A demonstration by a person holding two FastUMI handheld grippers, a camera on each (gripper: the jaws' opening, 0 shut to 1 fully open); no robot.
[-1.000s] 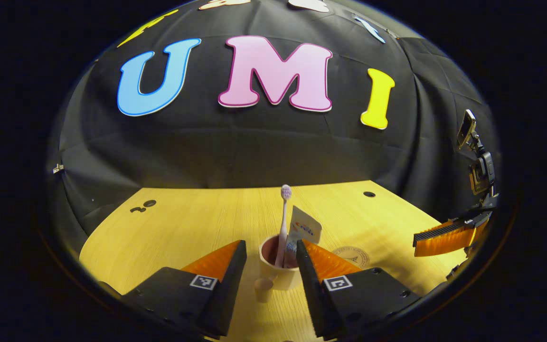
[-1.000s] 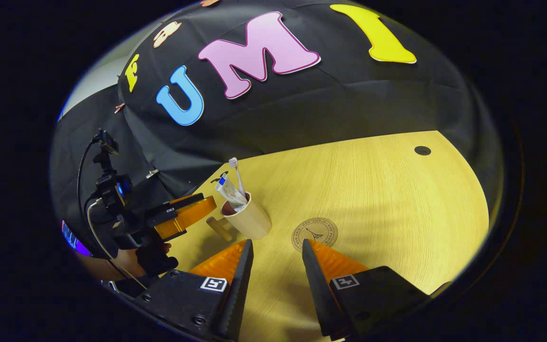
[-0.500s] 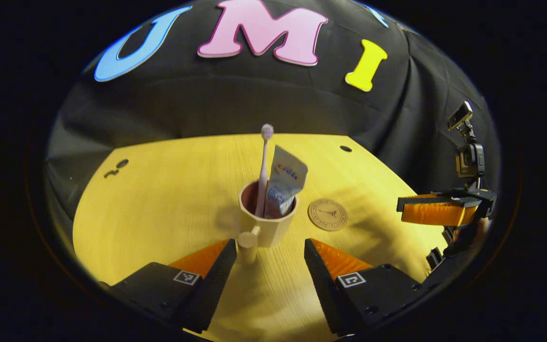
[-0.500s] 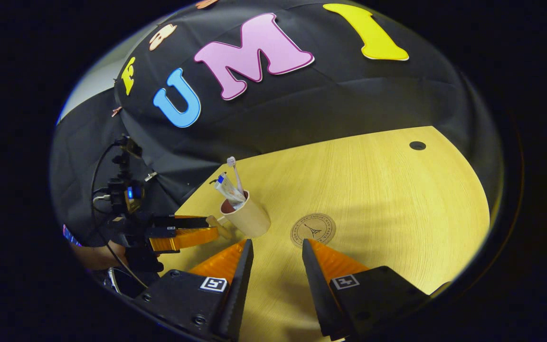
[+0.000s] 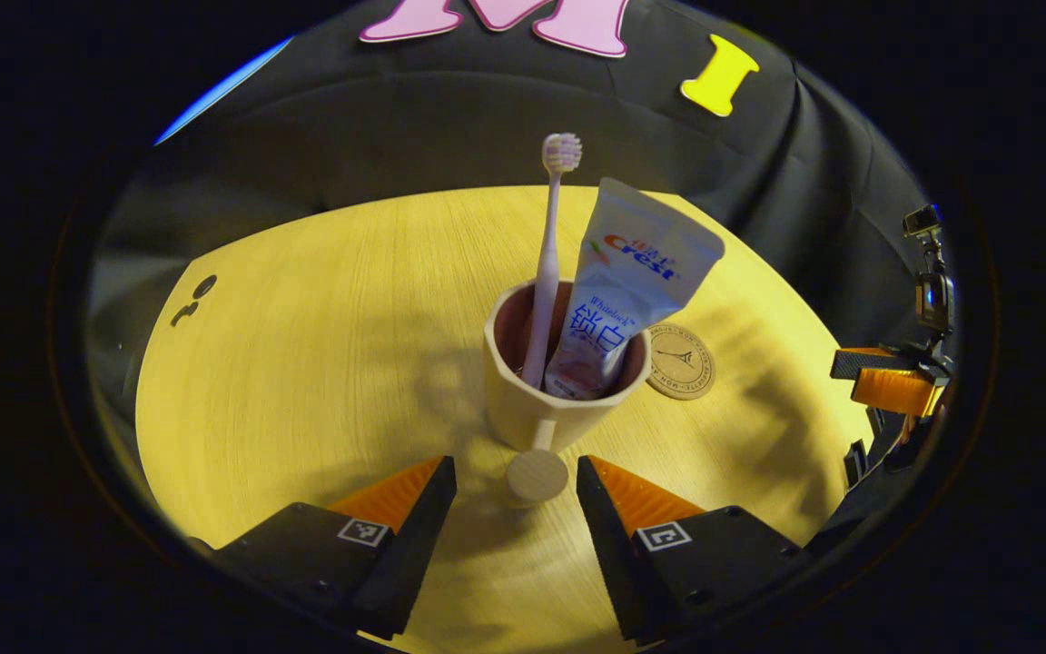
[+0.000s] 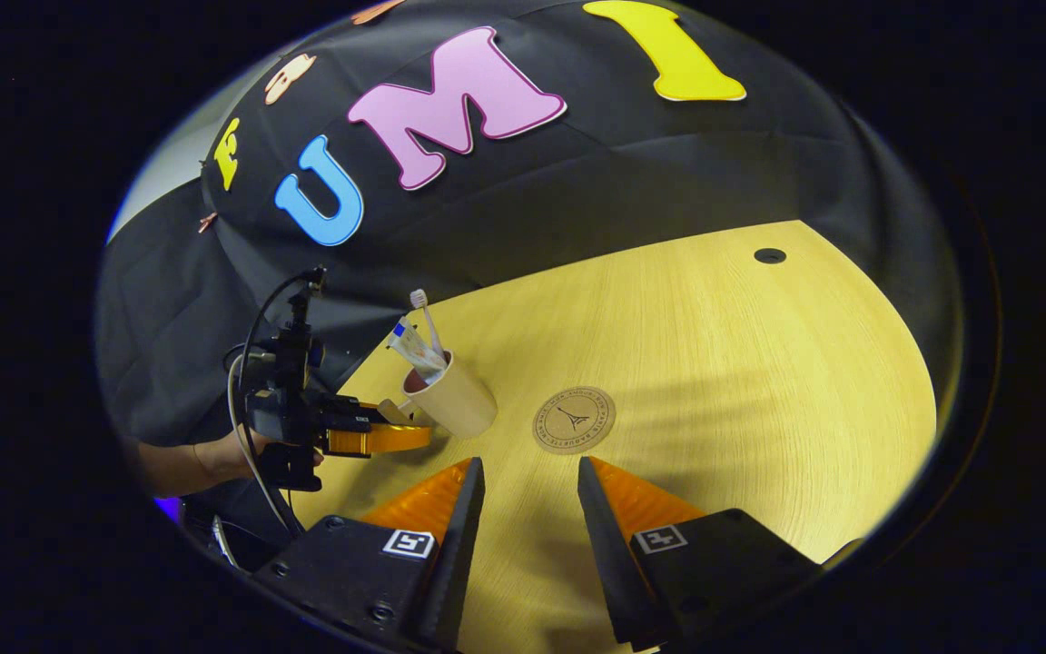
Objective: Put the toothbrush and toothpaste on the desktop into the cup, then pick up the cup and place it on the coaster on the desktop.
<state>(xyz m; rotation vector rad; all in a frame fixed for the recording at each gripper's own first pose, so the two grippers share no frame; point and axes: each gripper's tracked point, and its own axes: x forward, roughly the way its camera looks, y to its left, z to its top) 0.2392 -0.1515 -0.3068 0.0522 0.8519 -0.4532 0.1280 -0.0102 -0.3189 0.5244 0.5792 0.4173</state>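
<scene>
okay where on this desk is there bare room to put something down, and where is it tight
Free: the wide stretch of desktop beyond the coaster, out to the small hole near the wall, and the bare wood on the cup's other side toward the holes. Tight: the cup's handle sits between the open left tongs, with the coaster close beside the cup.

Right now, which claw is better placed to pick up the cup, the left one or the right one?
Left. The left claw is open with the cup's handle knob between its fingers. The right claw is open over bare desktop, apart from the cup, near the coaster.
</scene>
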